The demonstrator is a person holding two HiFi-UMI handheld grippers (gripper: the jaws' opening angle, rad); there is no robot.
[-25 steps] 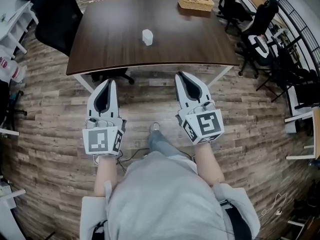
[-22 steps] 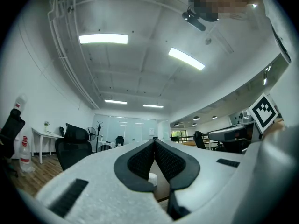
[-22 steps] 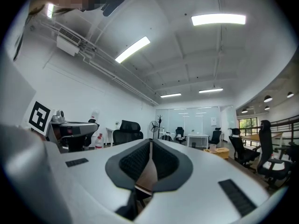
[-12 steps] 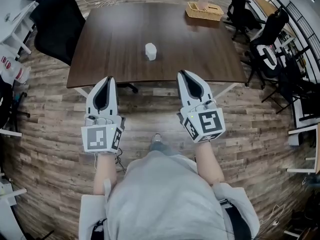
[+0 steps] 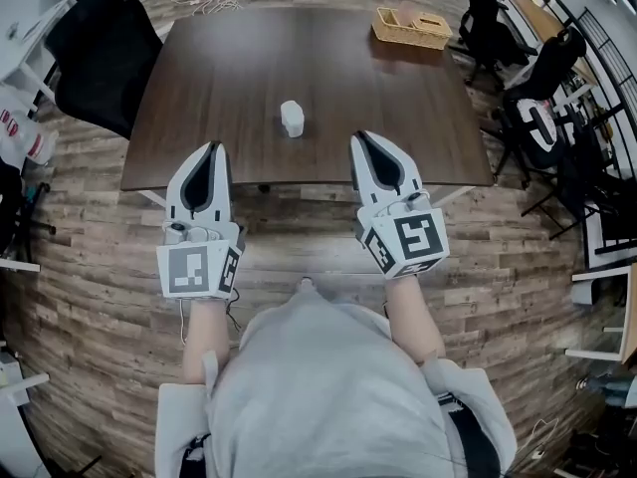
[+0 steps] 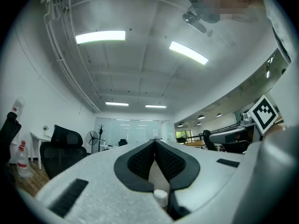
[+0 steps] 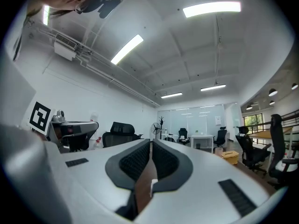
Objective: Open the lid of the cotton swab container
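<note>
Head view: the small white cylindrical container (image 5: 292, 118) on the dark brown wooden tabletop (image 5: 229, 68) is too small, can't split lid from body. My left gripper (image 5: 213, 149) and right gripper (image 5: 360, 139) cover bits of the tabletop's near edge. Contents of the woven tan basket (image 5: 411, 28) unreadable. Right gripper view: only a brown tabletop strip shows between my jaws, plus a white sliver (image 7: 152, 186) I can't identify. Left gripper view: same for a small white round piece (image 6: 160, 197).

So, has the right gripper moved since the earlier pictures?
Yes. The right gripper has come forward: its tip now overlaps the near edge of the table, where earlier it stopped short.
</note>
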